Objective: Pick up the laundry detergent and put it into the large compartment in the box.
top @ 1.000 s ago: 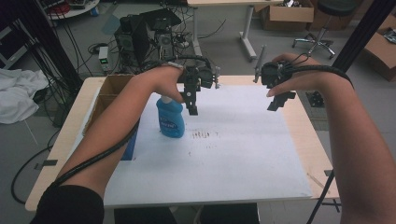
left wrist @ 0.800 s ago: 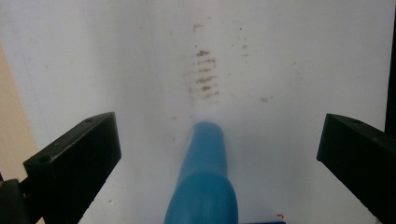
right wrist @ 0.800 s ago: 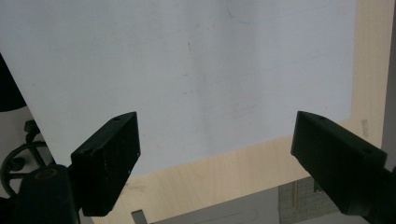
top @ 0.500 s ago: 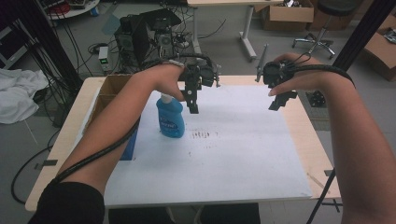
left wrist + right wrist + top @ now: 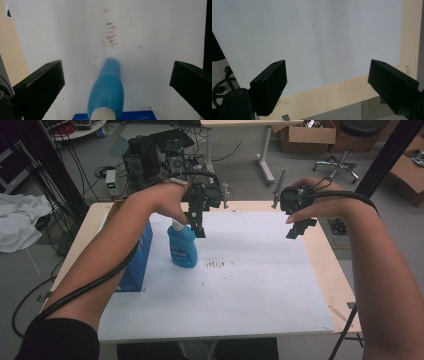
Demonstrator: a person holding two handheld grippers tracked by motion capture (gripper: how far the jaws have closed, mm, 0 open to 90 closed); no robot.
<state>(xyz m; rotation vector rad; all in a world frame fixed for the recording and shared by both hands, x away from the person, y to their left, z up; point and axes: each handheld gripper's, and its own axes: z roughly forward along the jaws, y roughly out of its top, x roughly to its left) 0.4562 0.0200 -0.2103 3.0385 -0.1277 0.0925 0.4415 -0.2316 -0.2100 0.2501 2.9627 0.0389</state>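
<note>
**Left gripper above the bottle, right one held aside**

Your left gripper [image 5: 199,231] hangs over the blue plastic bottle with a white cap [image 5: 182,245], jaws spread wide and released, the bottle between them but untouched in the left gripper view [image 5: 106,92]. The bottle stands upright on the white sheet [image 5: 250,290], brown smudges [image 5: 215,265] at its 3 o'clock. Your right gripper [image 5: 296,228] hovers well apart at 3 o'clock, jaws released and empty.
</note>
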